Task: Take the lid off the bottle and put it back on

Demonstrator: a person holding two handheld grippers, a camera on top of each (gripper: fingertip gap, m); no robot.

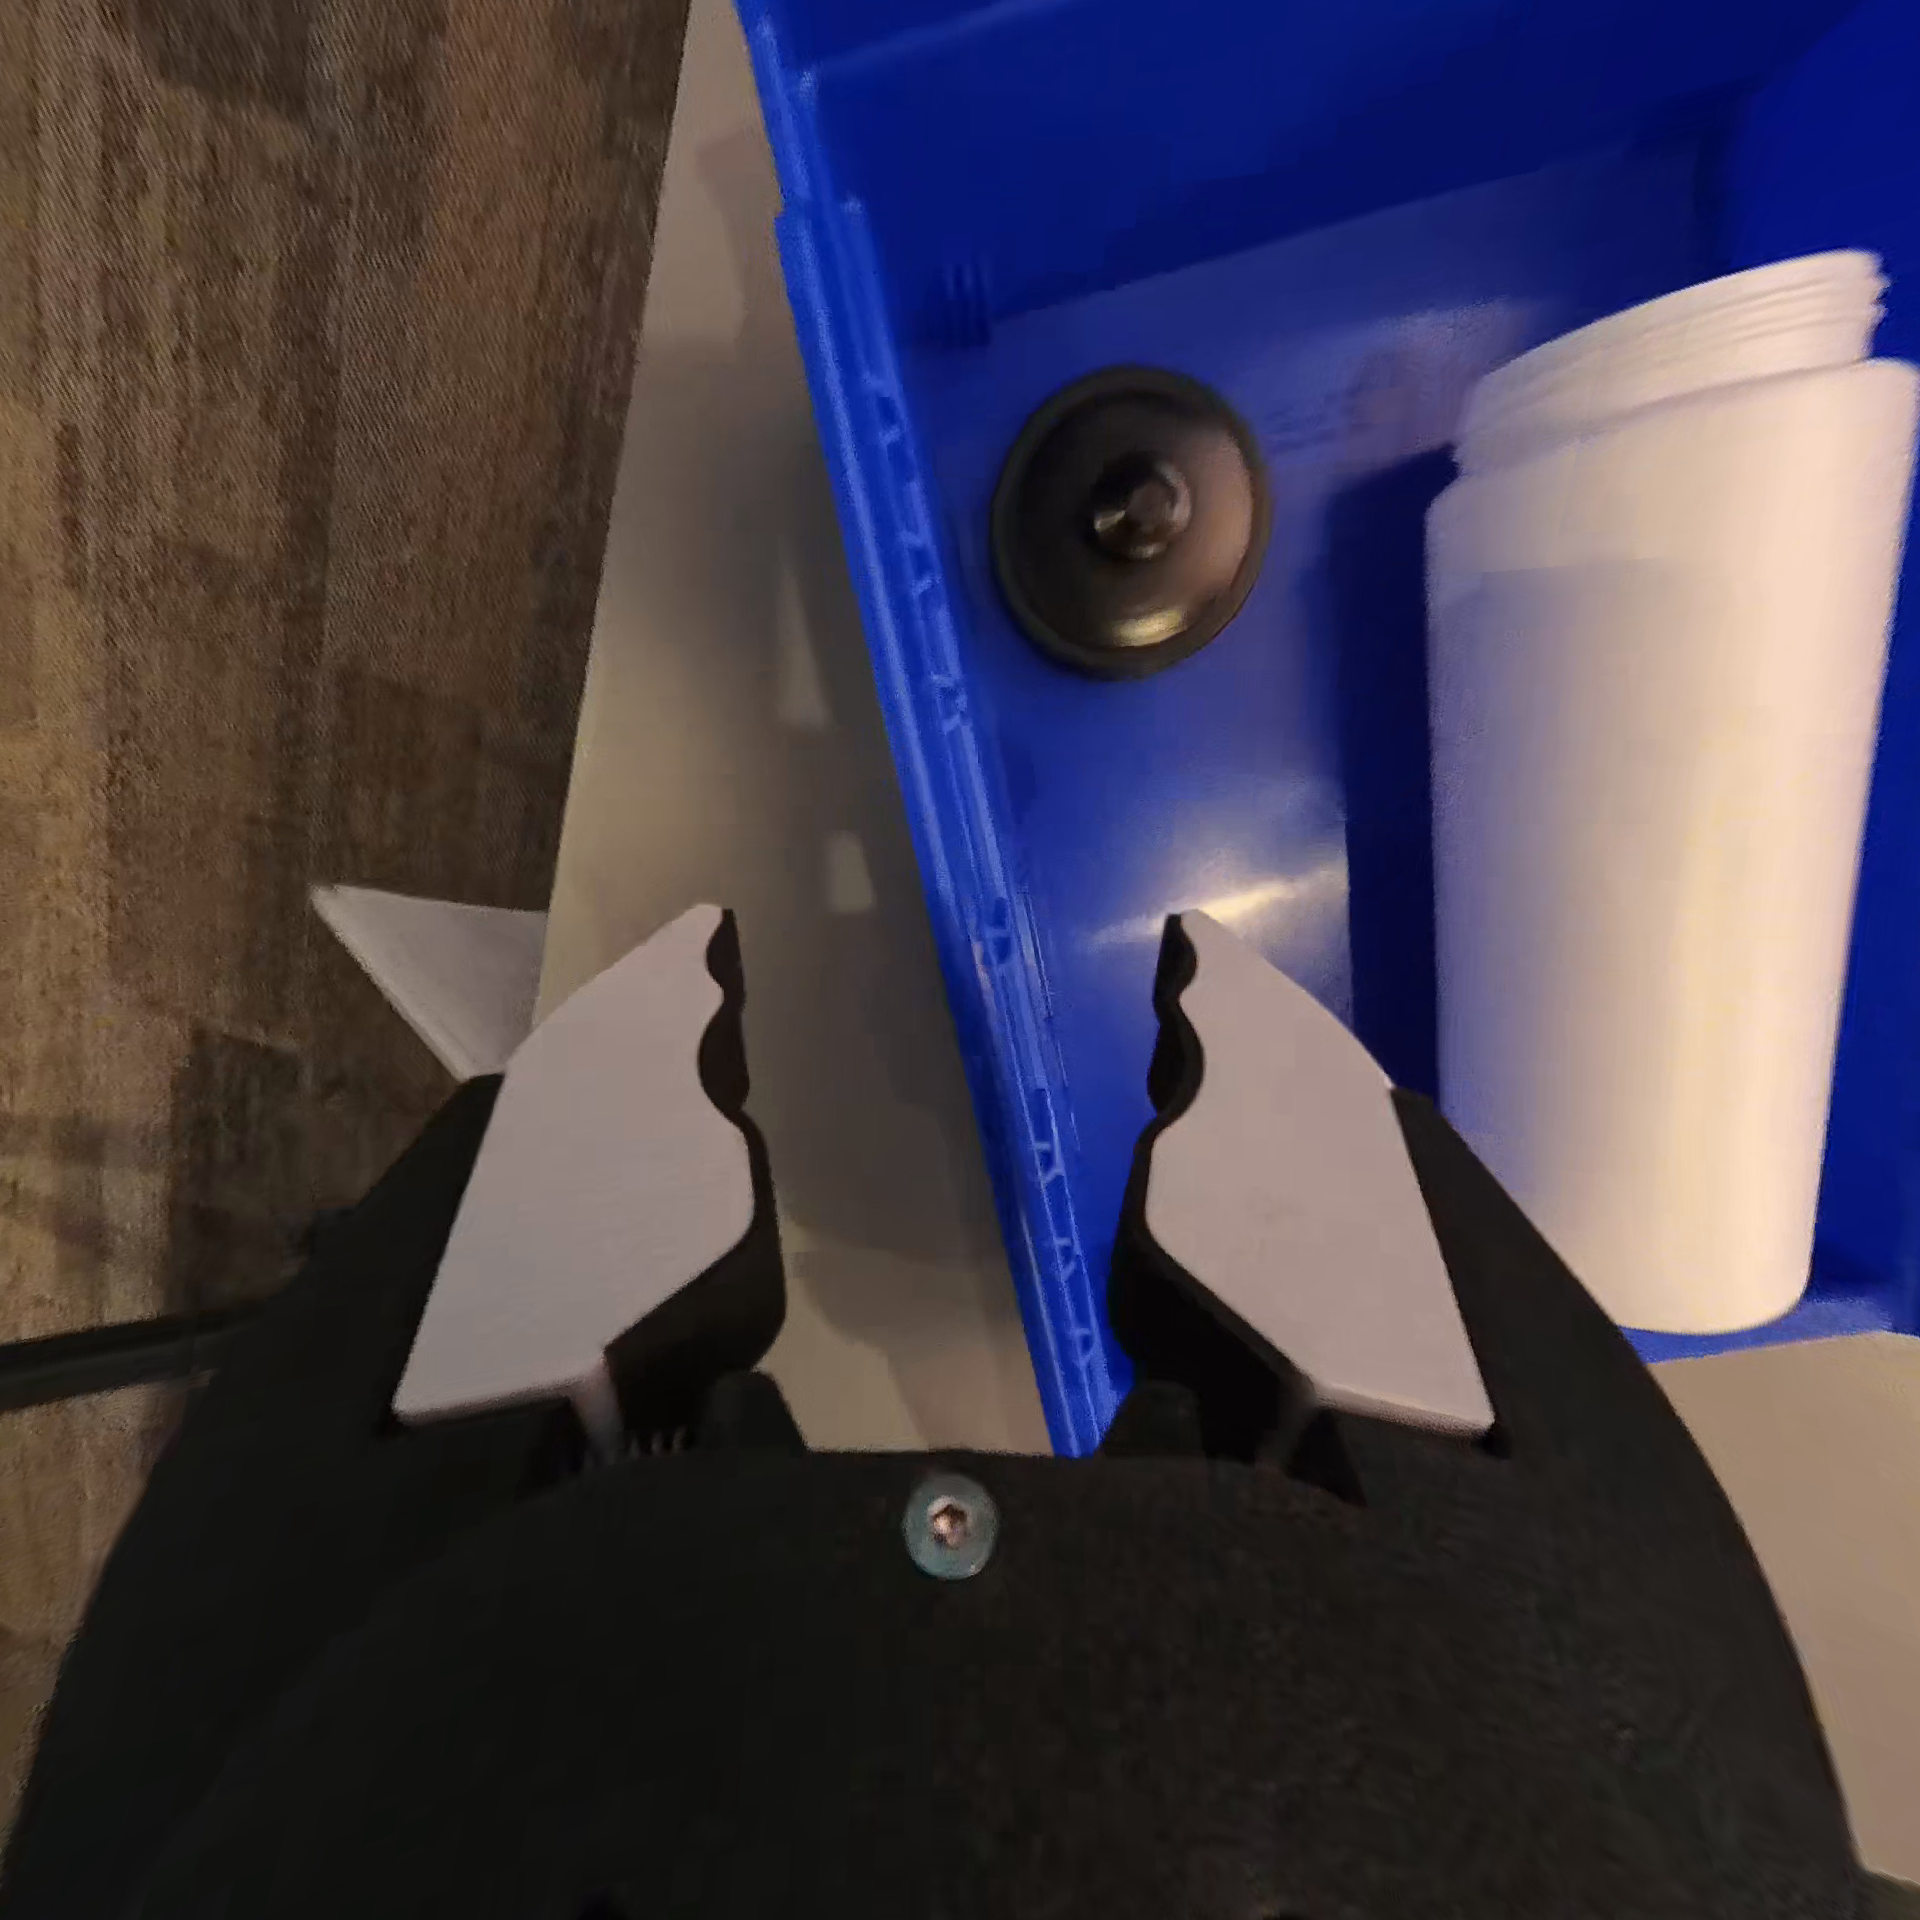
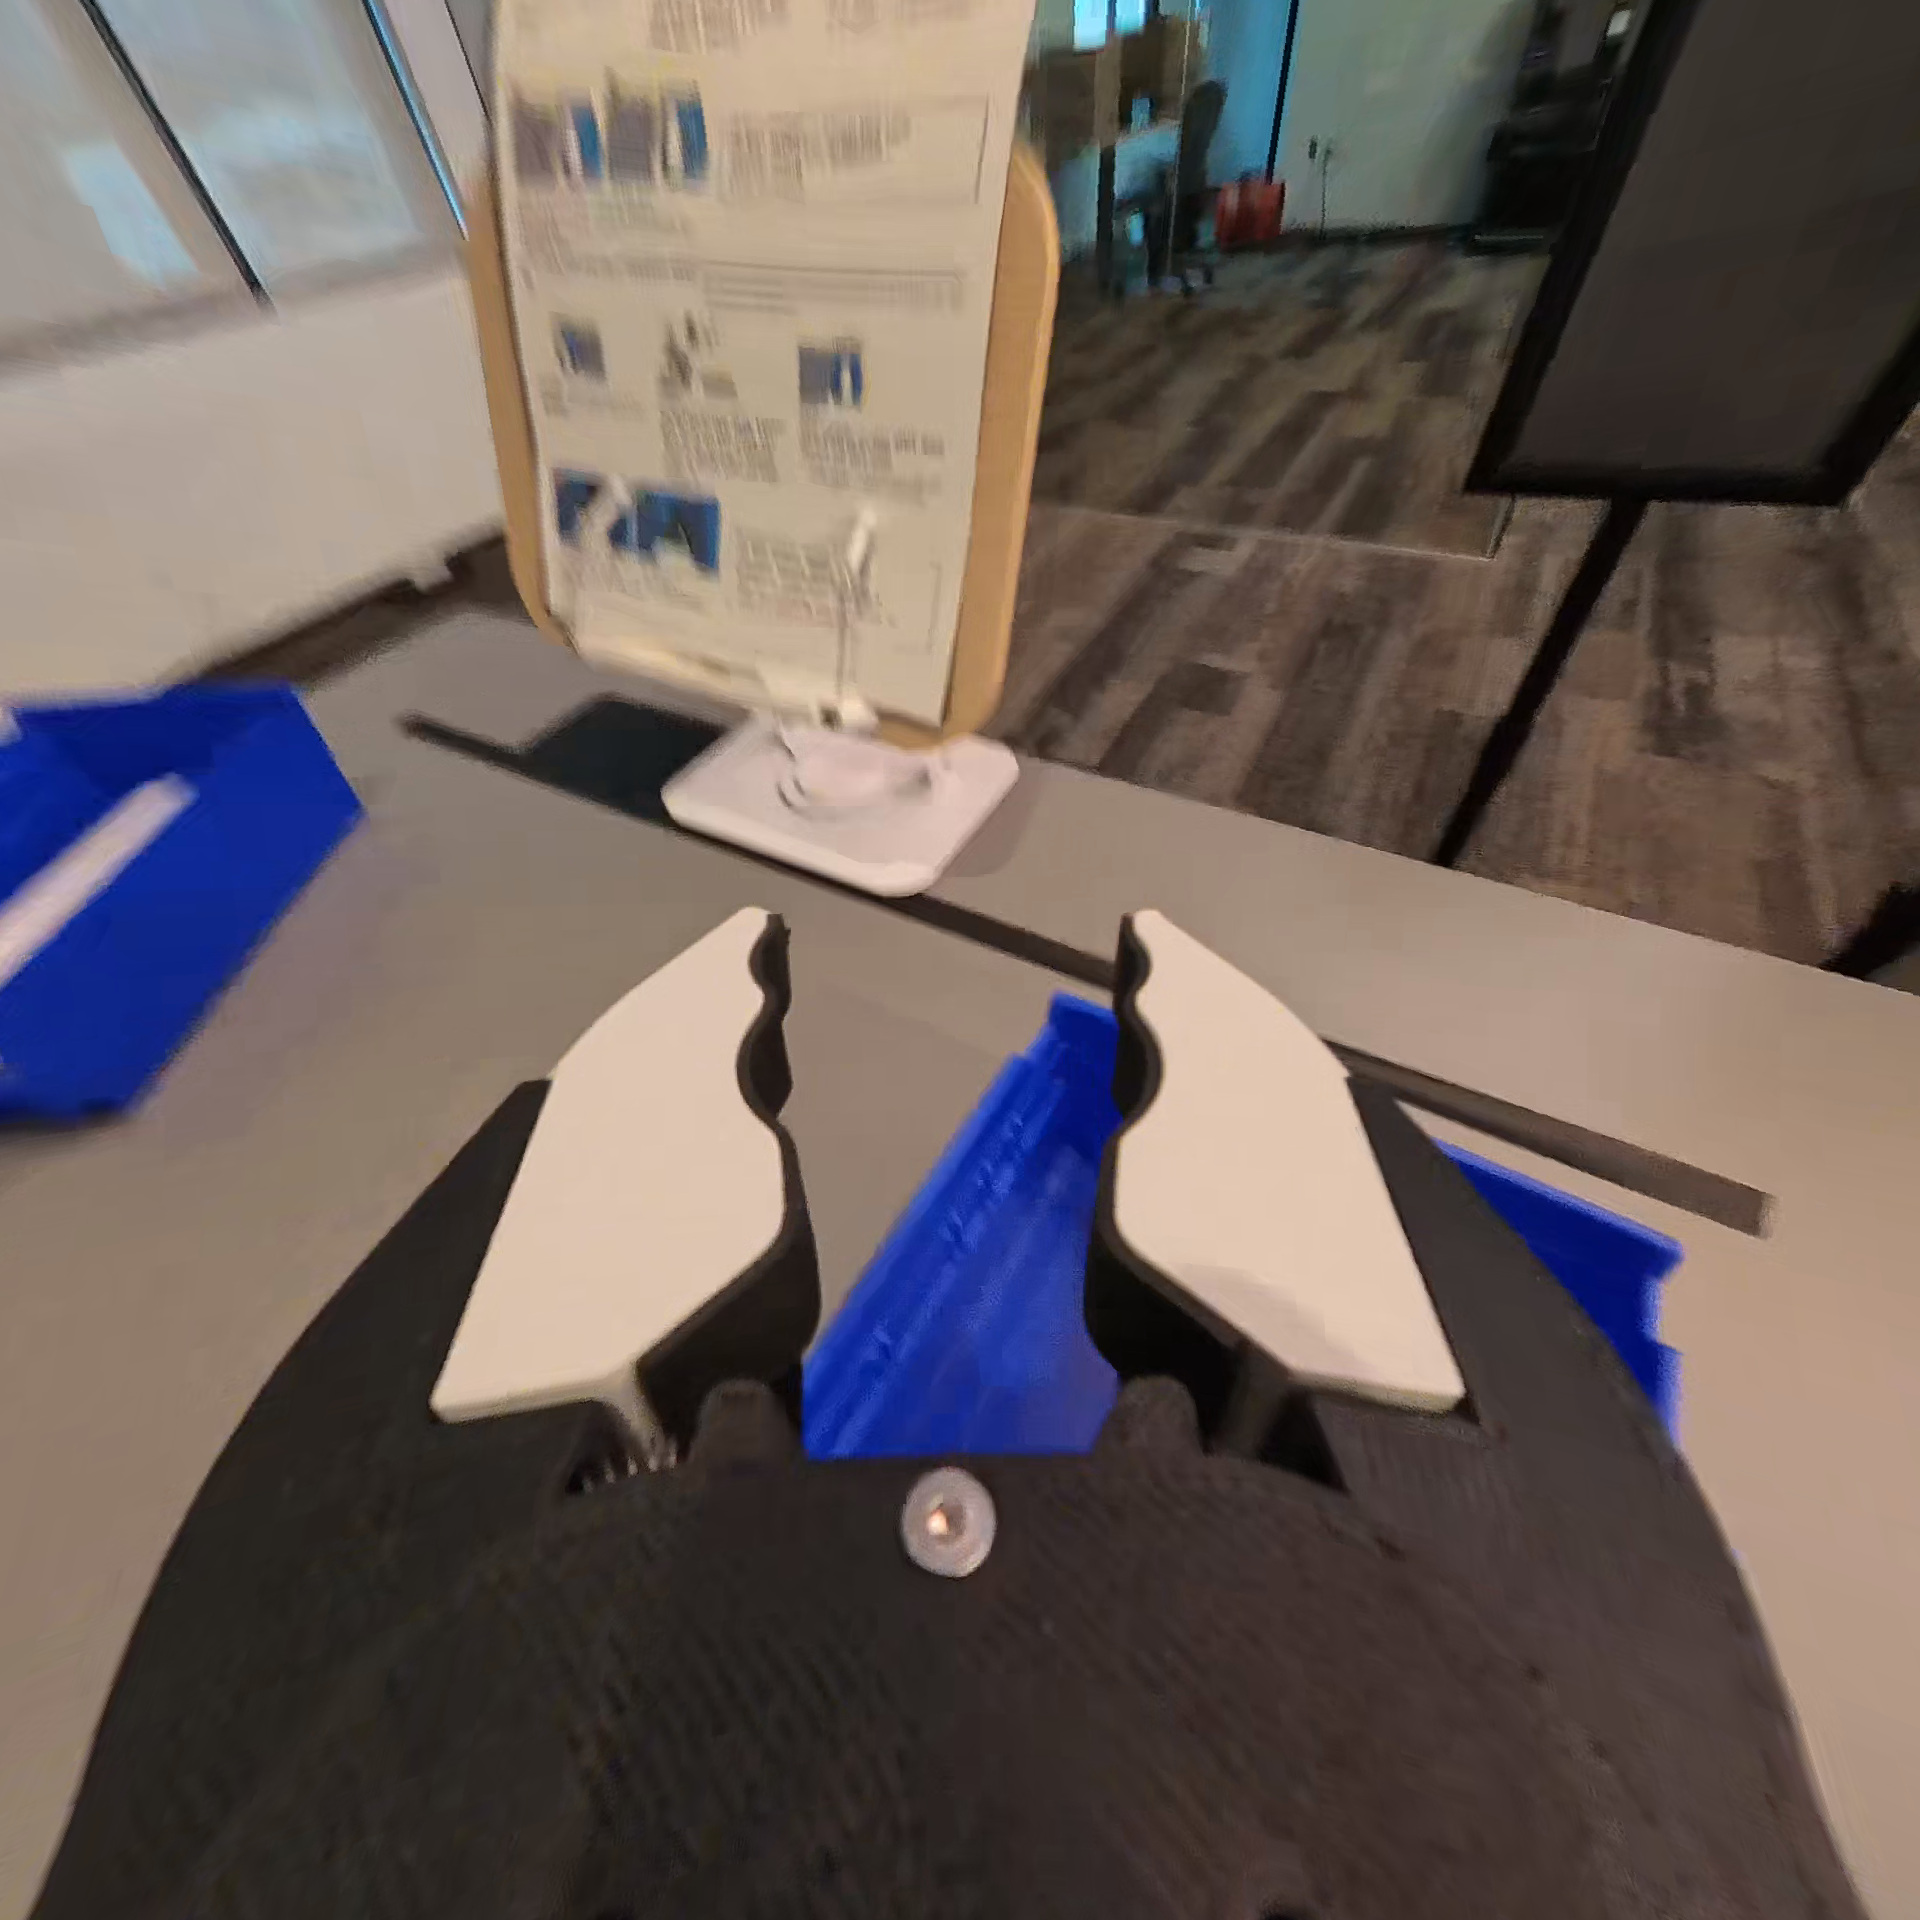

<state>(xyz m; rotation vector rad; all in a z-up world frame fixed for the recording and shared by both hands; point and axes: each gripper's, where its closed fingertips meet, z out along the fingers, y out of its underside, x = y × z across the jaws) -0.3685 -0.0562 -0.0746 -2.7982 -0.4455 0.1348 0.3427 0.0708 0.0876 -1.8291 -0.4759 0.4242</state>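
**Both grippers empty; bottle uncapped in blue bin**

Landmark: the blue bin [image 1: 1195, 790] on the grey table [image 1: 717, 727].

Left wrist view: the left gripper [image 1: 954, 920] hangs over the bin's near-left wall, fingers spread wide with nothing between them. One finger sits outside the wall over the table, the other over the bin's floor. The white bottle [image 1: 1621, 831] lies on its side inside the bin, to the right of the gripper and apart from it. Its threaded neck is bare and points toward the bin's far end. No lid shows in this view. A black round disc [image 1: 1127, 520] with a screw at its centre is set on the bin's floor, left of the bottle and beyond the fingertips. Wood-look flooring lies past the table's left edge.

Right wrist view: the right gripper [image 2: 951, 920] is likewise spread wide and empty, held above a blue bin's ribbed wall [image 2: 966, 1278]. Beyond that bin, a thin black rod [image 2: 1507, 1132] lies across the table. Farther off stands a sheet of printed paper on a tan board [image 2: 758, 343] with a white base. A second blue bin [image 2: 156, 883] sits far left. The view is blurred.
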